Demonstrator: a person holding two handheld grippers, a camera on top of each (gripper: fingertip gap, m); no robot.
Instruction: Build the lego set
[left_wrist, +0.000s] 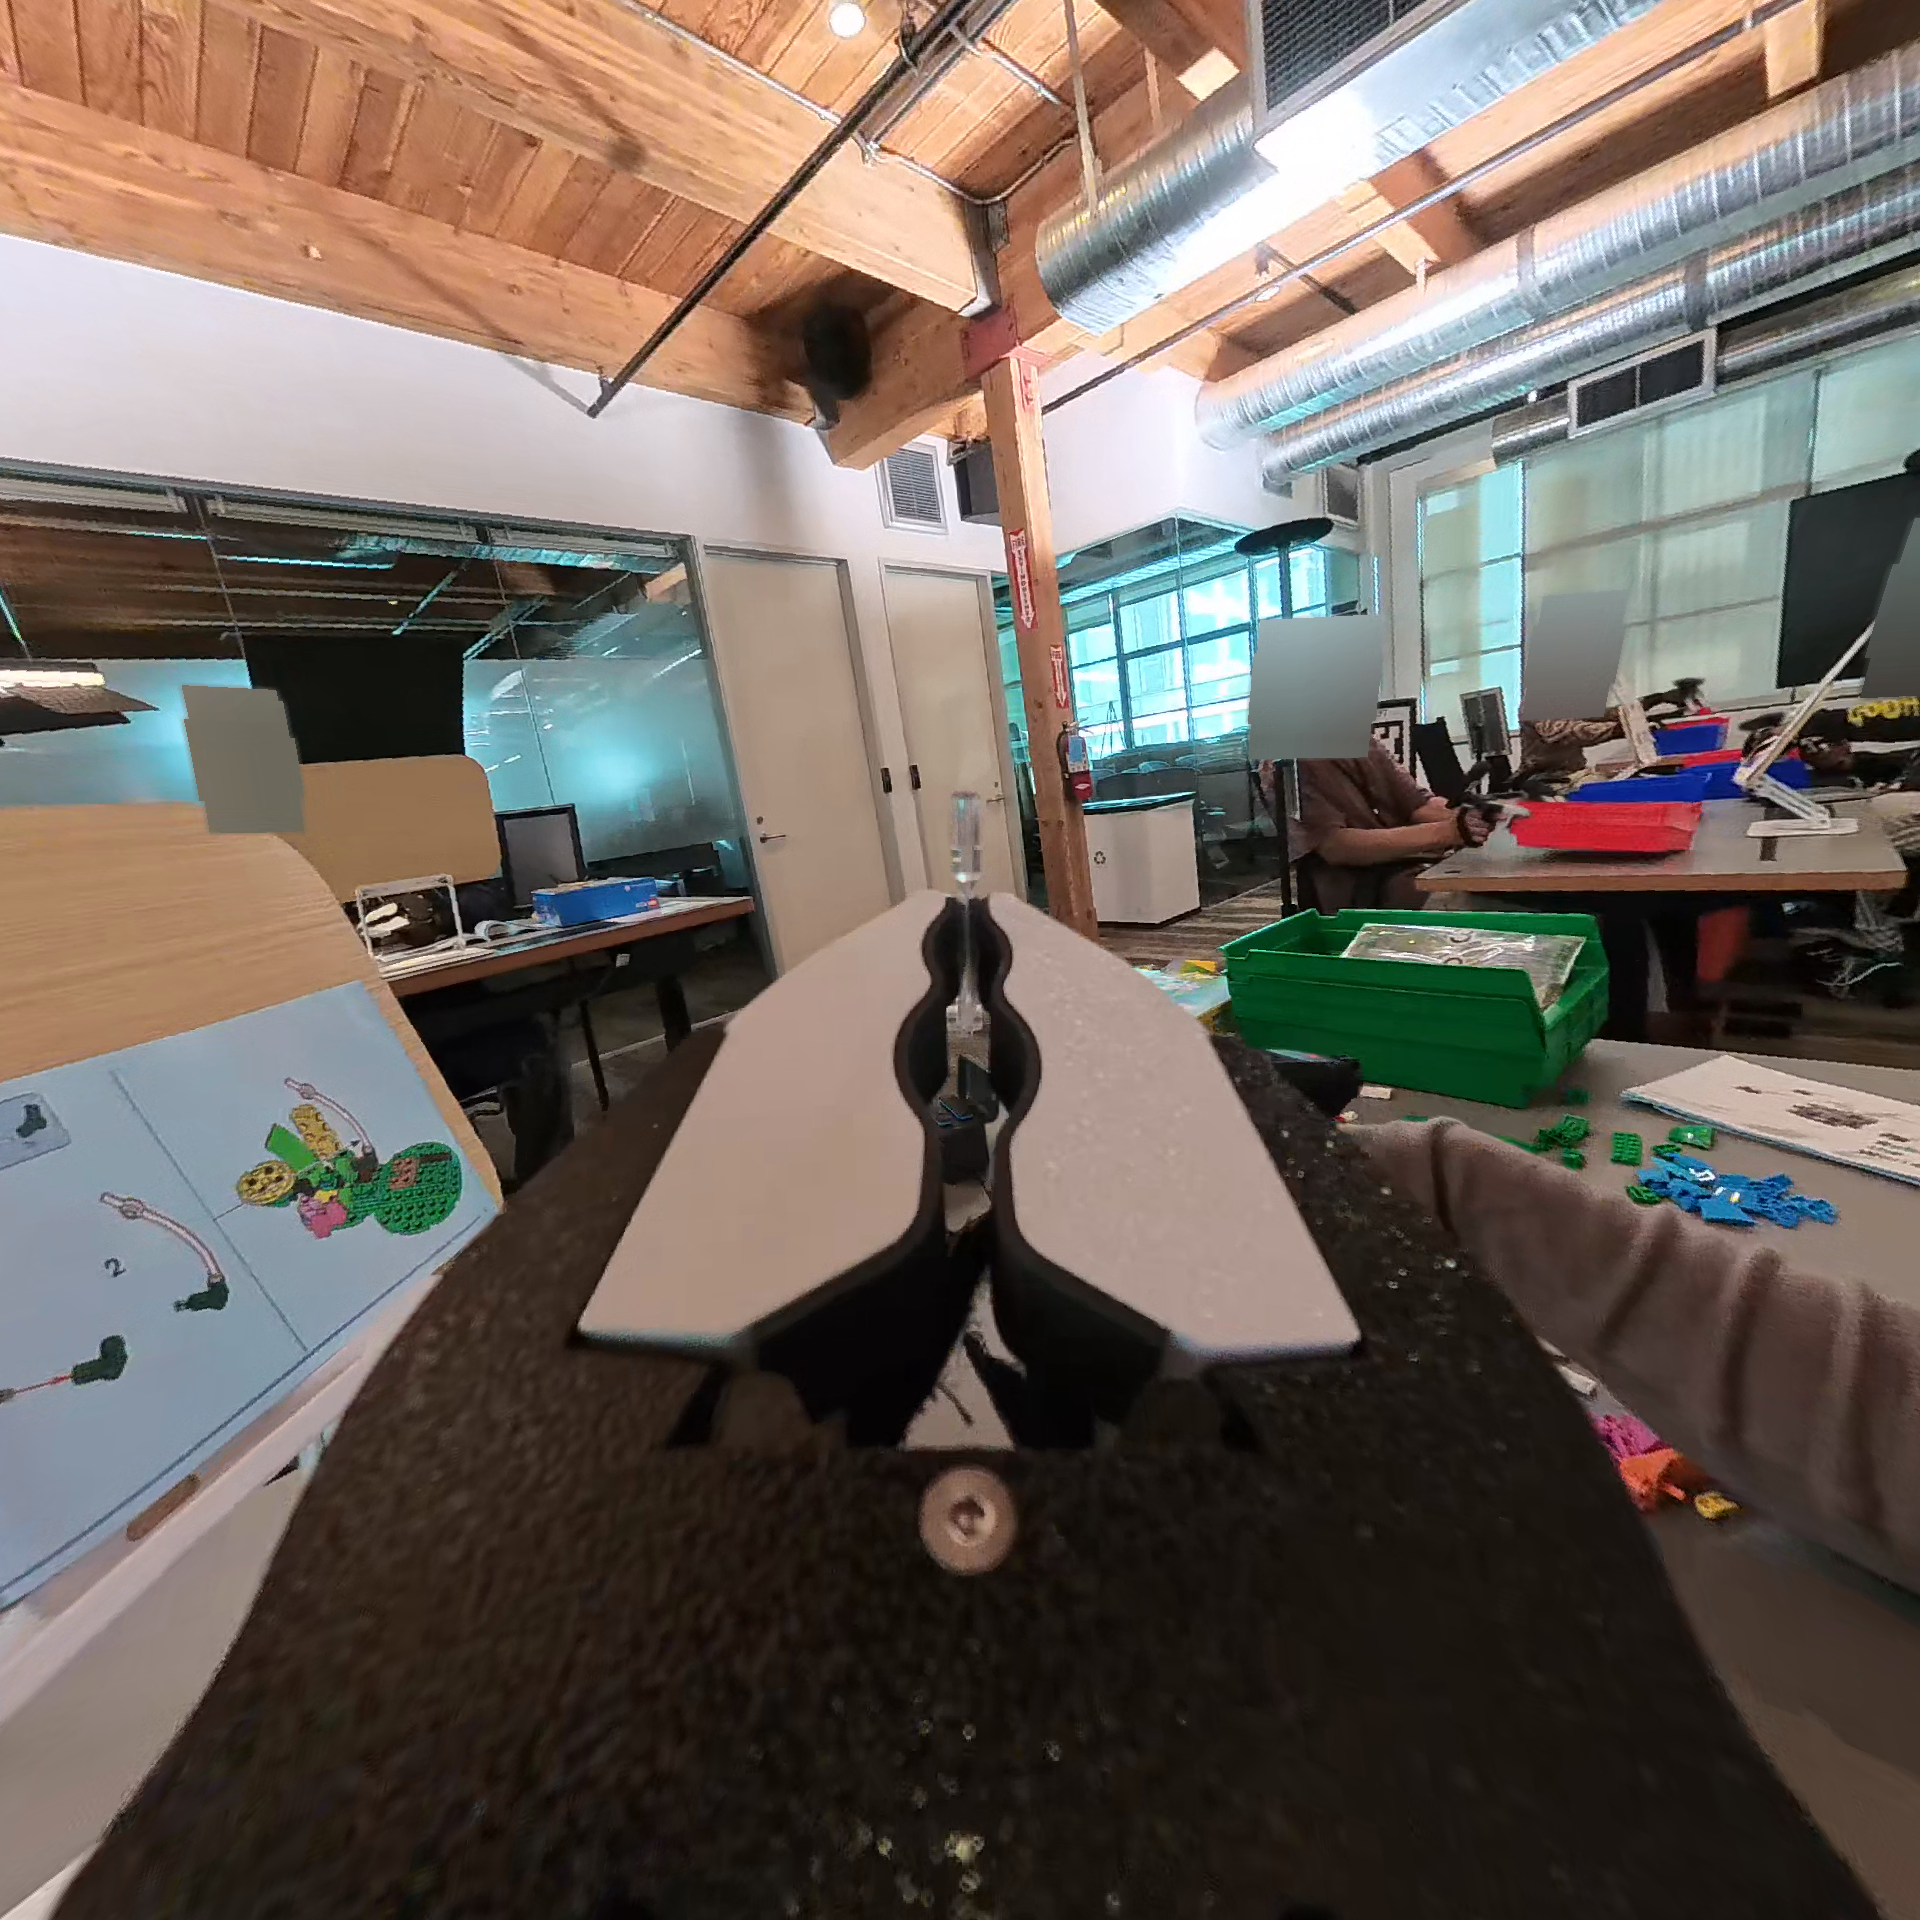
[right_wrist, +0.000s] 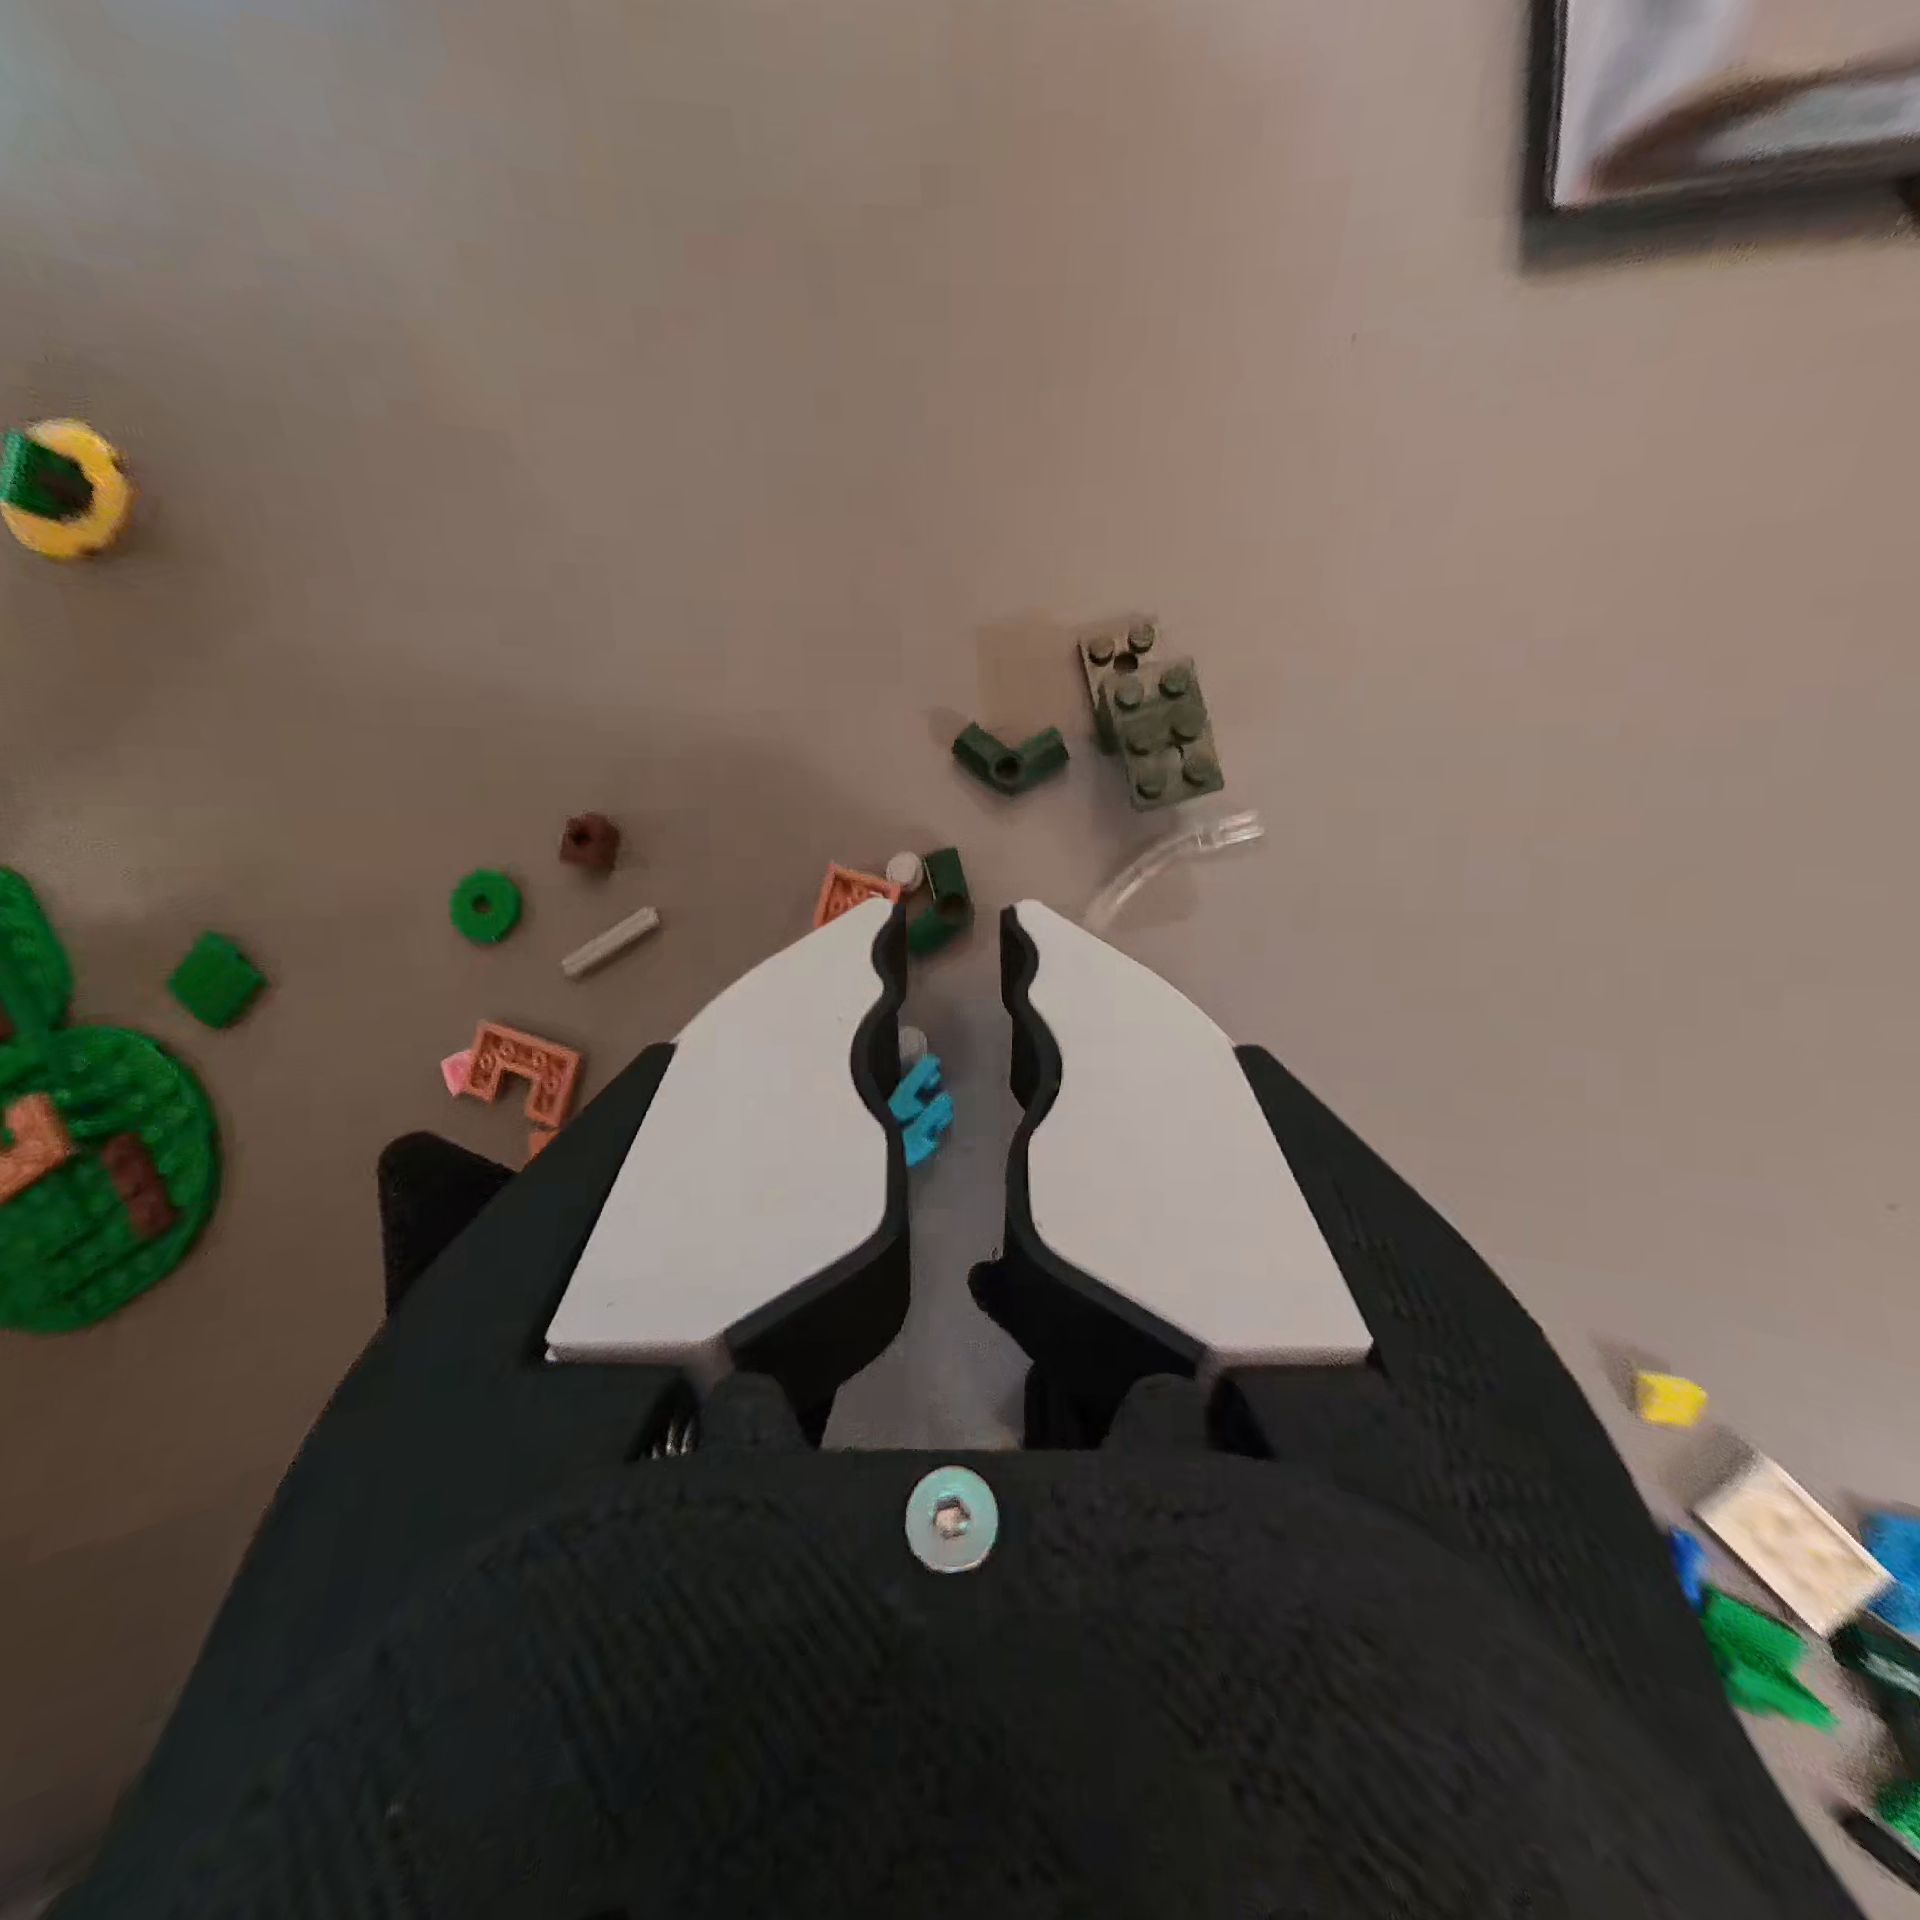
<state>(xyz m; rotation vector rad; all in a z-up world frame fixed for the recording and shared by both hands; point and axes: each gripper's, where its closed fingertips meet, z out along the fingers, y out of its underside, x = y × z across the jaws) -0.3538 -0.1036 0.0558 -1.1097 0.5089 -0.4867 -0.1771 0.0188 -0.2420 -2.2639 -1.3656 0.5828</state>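
Observation:
My left gripper (left_wrist: 966, 914) is raised off the table and shut on a clear thin tube (left_wrist: 963, 842) that sticks up past its fingertips. The open instruction page (left_wrist: 208, 1195) leans at the left. My right gripper (right_wrist: 951, 920) is open and points down at the grey table (right_wrist: 1455, 727). A dark green elbow piece (right_wrist: 940, 899) lies just beyond its tips. A small blue piece (right_wrist: 920, 1112) shows on the table between the fingers. A second green elbow piece (right_wrist: 1010, 758), olive bricks (right_wrist: 1153, 727) and another clear tube (right_wrist: 1174, 857) lie farther out. The round green plate build (right_wrist: 94, 1174) sits at the left.
Small loose pieces (right_wrist: 520, 1070) lie scattered left of the right gripper, and a yellow round piece (right_wrist: 68, 488) at far left. A green bin (left_wrist: 1423, 997), a blue brick pile (left_wrist: 1725, 1195), a booklet (left_wrist: 1787, 1122) and a grey sleeve (left_wrist: 1662, 1309) are to the right. People sit at a far table. The round green plate build (right_wrist: 94, 1174) is about 20 centimeters from my right fingertips and 35 centimeters from my left.

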